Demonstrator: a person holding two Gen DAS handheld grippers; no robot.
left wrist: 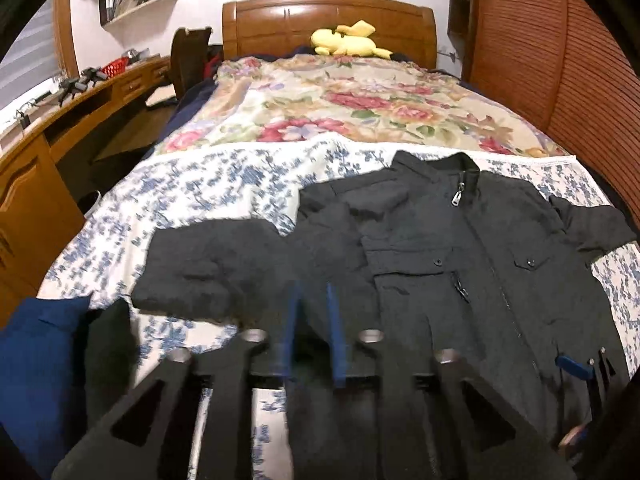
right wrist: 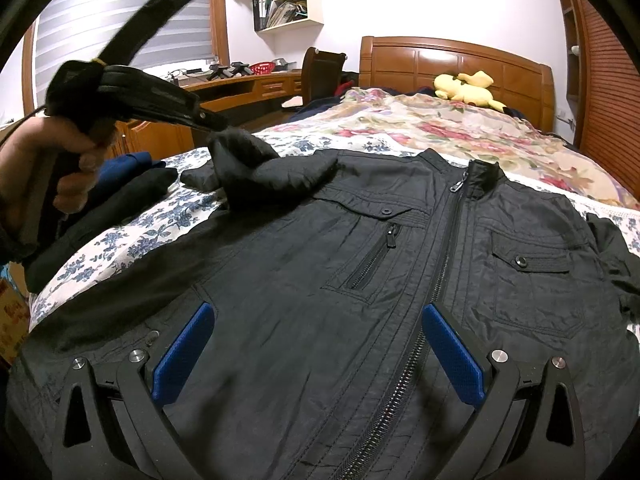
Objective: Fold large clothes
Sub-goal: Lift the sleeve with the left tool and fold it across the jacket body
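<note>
Flatly, jacket: zipped, front up on the floral bedsheet — collar toward the headboard, hem nearest.
Left gripper: clamped on the jacket's sleeve.
Right gripper: spread wide — over the hem.

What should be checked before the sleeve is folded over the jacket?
1. Jacket lies flat, front up, zipped: ok.
2. Left gripper shut on the sleeve, lifted off the bed: ok.
3. Right gripper open over the jacket's lower front, gripping nothing: ok.
4. Other sleeve spread out: not ok, it looks bunched.
5. Folded clothes lie apart from the jacket: ok.
6. Hem straight: cannot tell, hidden under the right gripper.
</note>
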